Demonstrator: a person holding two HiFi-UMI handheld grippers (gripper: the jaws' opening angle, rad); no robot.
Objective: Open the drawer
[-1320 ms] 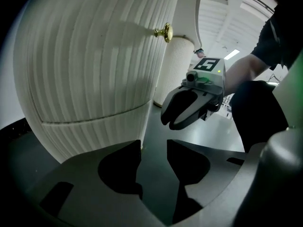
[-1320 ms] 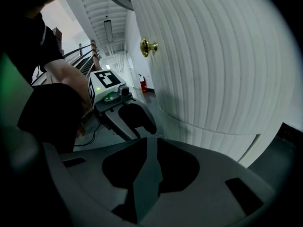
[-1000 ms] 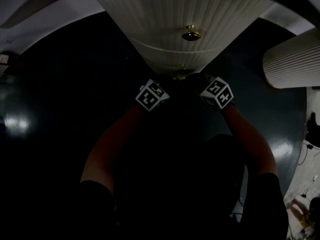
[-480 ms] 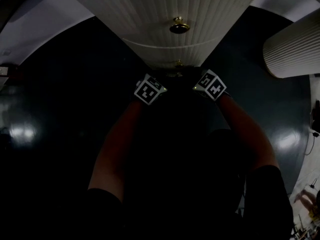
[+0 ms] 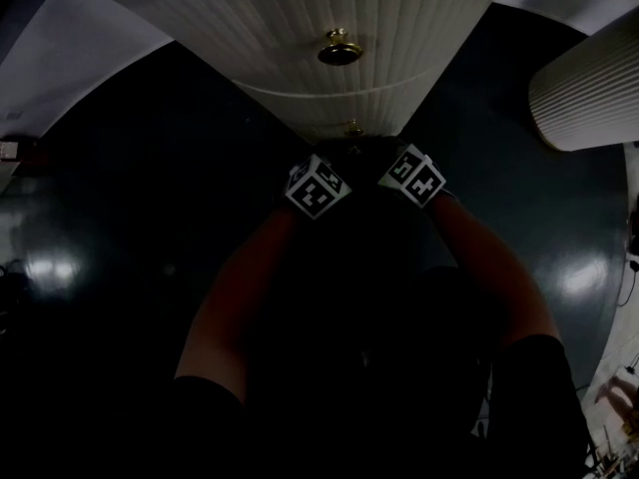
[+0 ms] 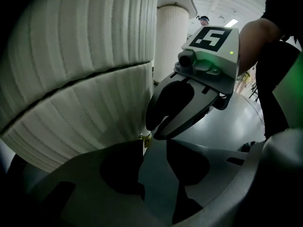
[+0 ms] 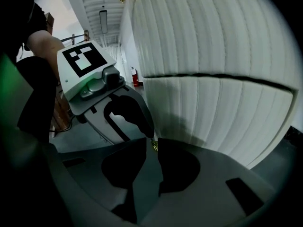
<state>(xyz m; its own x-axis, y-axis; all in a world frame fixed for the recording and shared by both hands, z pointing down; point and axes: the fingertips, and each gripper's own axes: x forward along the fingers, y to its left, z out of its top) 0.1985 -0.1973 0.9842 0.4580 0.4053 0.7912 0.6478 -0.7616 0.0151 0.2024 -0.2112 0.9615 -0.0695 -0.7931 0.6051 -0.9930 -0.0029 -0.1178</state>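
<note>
A white ribbed cabinet has two drawer fronts, one above the other. The upper drawer (image 5: pixel 300 18) carries a brass knob (image 5: pixel 339 50). A smaller brass knob (image 5: pixel 351 128) sits on the lower drawer (image 5: pixel 339 103). Both grippers meet at this lower knob. My right gripper (image 7: pixel 152 142) is shut on the knob (image 7: pixel 154 145), which shows between its fingertips. My left gripper (image 6: pixel 155 143) comes in from the other side with a gap between its jaws. The knob (image 6: pixel 144 138) lies at the tip of its left finger, right by the right gripper's fingertips (image 6: pixel 152 127).
A second ribbed white column (image 5: pixel 589 93) stands at the right on the dark glossy floor (image 5: pixel 120 218). The person's forearms (image 5: pixel 240 287) reach forward from the bottom of the head view. Cables and small items (image 5: pixel 619 397) lie at the far lower right.
Both marker cubes have drawn closer together at the lower knob. The cabinet has slid upward in the head view.
</note>
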